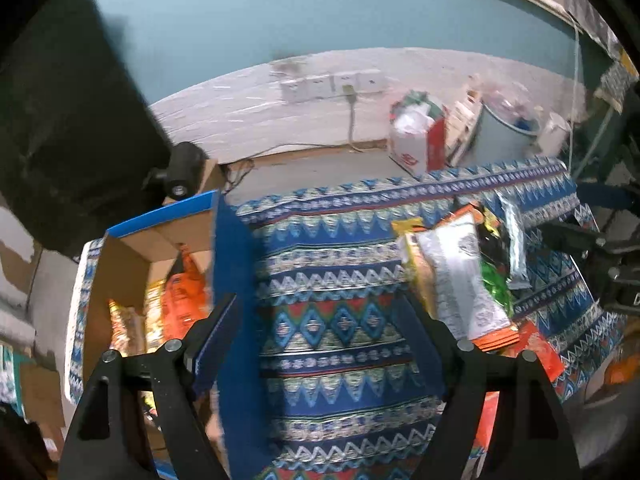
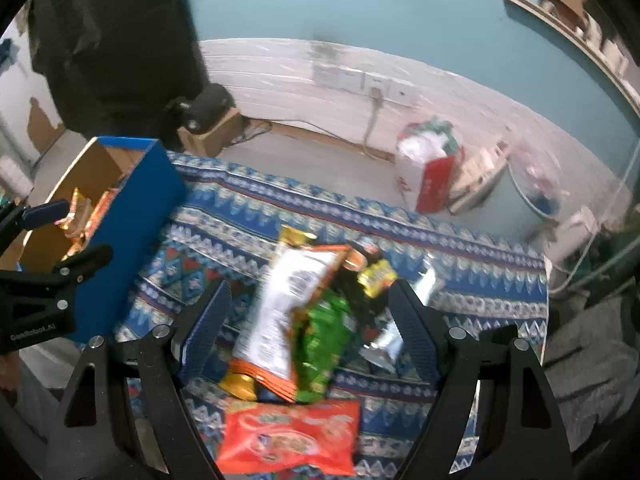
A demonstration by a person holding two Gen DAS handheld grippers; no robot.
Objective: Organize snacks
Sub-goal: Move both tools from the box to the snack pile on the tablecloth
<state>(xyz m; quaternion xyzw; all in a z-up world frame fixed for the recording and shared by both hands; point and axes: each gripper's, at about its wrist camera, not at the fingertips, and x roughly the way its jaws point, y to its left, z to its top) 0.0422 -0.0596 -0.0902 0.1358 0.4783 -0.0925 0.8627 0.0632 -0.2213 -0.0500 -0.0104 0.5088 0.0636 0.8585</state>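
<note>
1. My right gripper [image 2: 308, 320] hangs wide open, empty, over snack packets [image 2: 280, 312] heaped on the patterned tabletop [image 2: 480, 280].
2. My left gripper [image 1: 320, 332], empty, jaws opening, beside the blue box [image 1: 232, 280].
3. Packets look light, crinkly, slippery; I'd pinch a sealed edge.

A teal wall [image 1: 280, 4] rises above a whitish lower band carrying sockets [image 1: 332, 85]. Below runs grey floor [image 2: 304, 168]; a patterned cloth [image 1: 340, 320] covers the surface.

The patterned tablecloth [image 2: 460, 280] bears a blue box [image 2: 132, 216] (open-topped) and heaped snack packets [image 2: 304, 312].
</note>
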